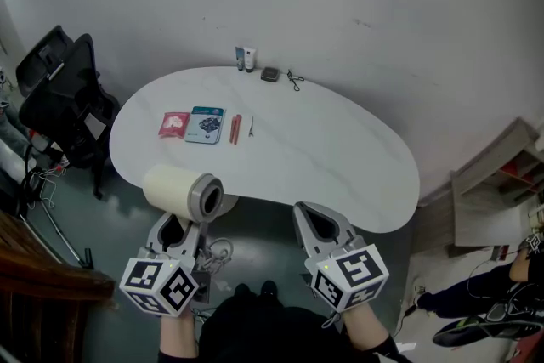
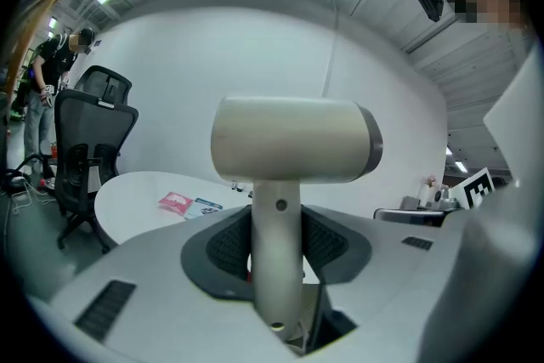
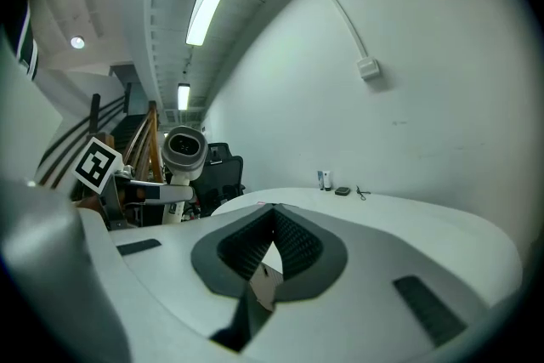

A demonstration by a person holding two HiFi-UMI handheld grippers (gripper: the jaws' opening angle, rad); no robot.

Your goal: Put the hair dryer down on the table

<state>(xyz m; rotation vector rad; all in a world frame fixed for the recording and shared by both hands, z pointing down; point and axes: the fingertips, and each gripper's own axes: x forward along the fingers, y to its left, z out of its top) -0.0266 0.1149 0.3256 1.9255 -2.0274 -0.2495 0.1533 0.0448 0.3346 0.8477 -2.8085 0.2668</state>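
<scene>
My left gripper (image 1: 182,227) is shut on the handle of a cream hair dryer (image 1: 180,191) with a grey end. The dryer stands upright, its barrel level, just over the near left edge of the white table (image 1: 331,153). In the left gripper view the handle of the hair dryer (image 2: 293,140) stands between the dark pads (image 2: 223,246) of the left gripper (image 2: 278,249). My right gripper (image 1: 316,222) hangs before the table's near edge, shut and holding nothing. The right gripper view shows the right gripper (image 3: 274,221) with its tips together, the hair dryer (image 3: 183,149) off to its left, and the table (image 3: 408,217) ahead.
On the table's left part lie a pink packet (image 1: 173,124), a blue booklet (image 1: 205,124) and a red pen (image 1: 235,129). Two small bottles (image 1: 246,58) and a dark box (image 1: 269,74) stand at the far edge. A black chair (image 1: 64,93) is left of the table, shelves (image 1: 501,174) at the right.
</scene>
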